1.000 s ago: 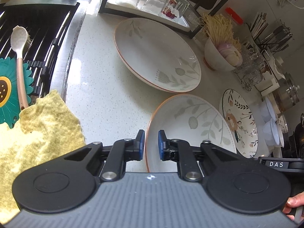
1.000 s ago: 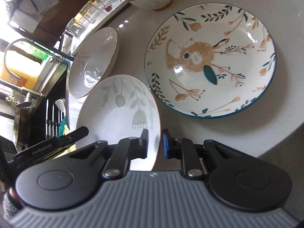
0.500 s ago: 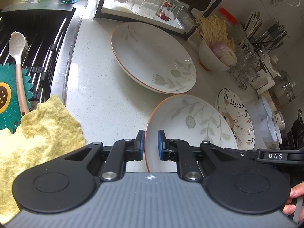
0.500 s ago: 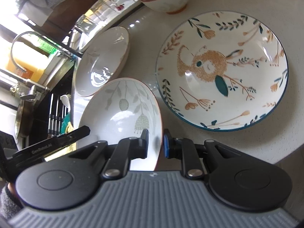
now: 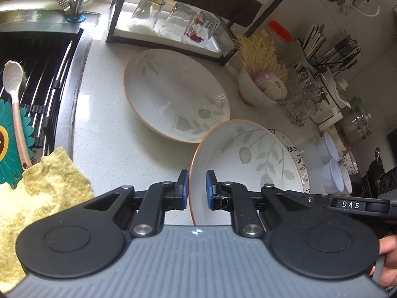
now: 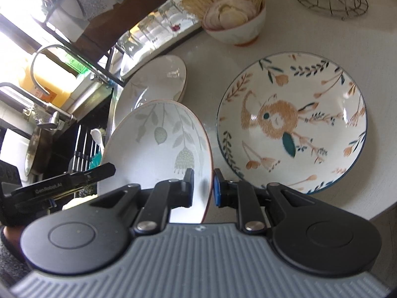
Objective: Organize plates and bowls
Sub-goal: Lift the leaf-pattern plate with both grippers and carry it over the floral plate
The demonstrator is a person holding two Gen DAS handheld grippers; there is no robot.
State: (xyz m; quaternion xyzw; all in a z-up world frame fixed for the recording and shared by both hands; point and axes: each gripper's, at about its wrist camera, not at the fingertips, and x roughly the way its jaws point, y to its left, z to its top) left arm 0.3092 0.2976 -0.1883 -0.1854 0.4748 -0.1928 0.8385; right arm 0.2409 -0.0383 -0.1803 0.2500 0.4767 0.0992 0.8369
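Note:
A white leaf-pattern plate (image 5: 248, 159) (image 6: 161, 144) with an orange rim hangs lifted and tilted above the counter. My left gripper (image 5: 197, 190) is shut on its left rim. On the opposite rim my right gripper (image 6: 203, 186) is shut too. A second, matching leaf-pattern plate (image 5: 173, 94) (image 6: 153, 84) lies flat on the white counter behind it. To the right lies a deep plate painted with an orange animal and flowers (image 6: 292, 121), mostly hidden behind the held plate in the left wrist view (image 5: 295, 149).
A bowl of sliced onion and dry noodles (image 5: 263, 87) (image 6: 235, 24) stands behind the plates. A rack with upturned glasses (image 5: 173, 22) lines the back. The sink (image 5: 37, 74) with a spoon, a teal mat and a yellow cloth (image 5: 37, 198) lies left. Small white cups (image 5: 332, 164) stand far right.
Both grippers have risen with the leaf-pattern plate, which now tilts higher off the counter and covers more of the painted plate in the left wrist view.

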